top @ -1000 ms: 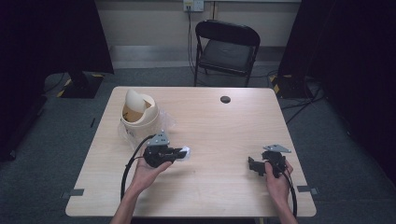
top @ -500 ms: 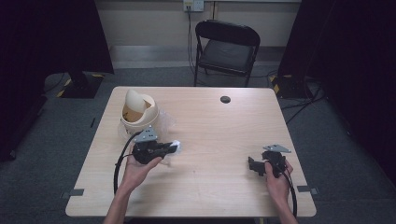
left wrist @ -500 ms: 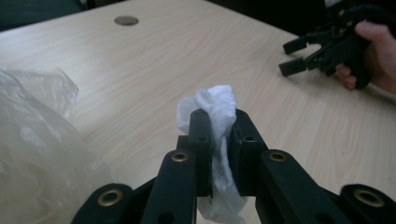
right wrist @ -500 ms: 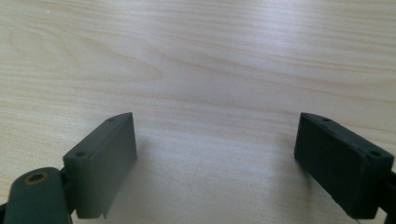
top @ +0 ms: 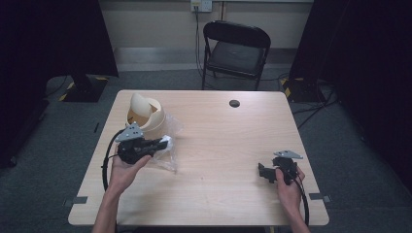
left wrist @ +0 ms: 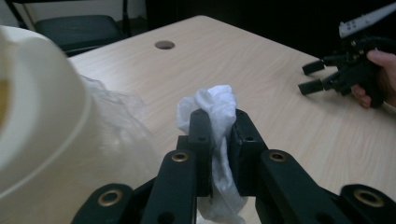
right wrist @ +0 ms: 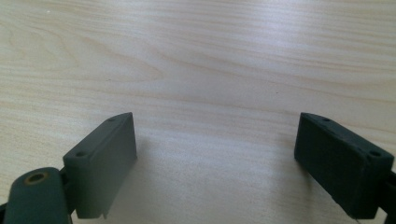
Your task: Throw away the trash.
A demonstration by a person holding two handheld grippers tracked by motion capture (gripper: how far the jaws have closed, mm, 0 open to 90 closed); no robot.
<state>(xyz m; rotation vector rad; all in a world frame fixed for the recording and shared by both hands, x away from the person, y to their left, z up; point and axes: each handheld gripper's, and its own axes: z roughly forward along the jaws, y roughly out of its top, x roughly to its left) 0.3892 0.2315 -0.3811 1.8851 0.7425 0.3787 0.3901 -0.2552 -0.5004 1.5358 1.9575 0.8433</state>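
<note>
The wooden table (top: pixel 204 160) stands on grey carpet, a black folding chair (top: pixel 236 51) behind it. Clear plastic (top: pixel 167 148) blurs beside the cream bin (top: pixel 145 112). The left gripper (left wrist: pixel 217 126) pinches a crumpled white tissue (left wrist: pixel 212 105). The right gripper (right wrist: pixel 215 158) rests wide open, well apart.

Setting: a recording lab or studio room, not a home. A single light wood bench (top: pixel 204 194) is standing alone on grey carpet (top: pixel 58 184), with tape marks (top: pixel 75 200) sitting on the floor by its corners. Black curtains (top: pixel 48 39) are hanging at both sides, darkening the edges. A black folding chair (top: pixel 235 51) is standing empty behind the bench. A wall socket (top: pixel 200 5) is feeding a cable down the pale back wall. Yellow-black hazard tape (top: pixel 286 87) is marking the floor near the stands.
</note>
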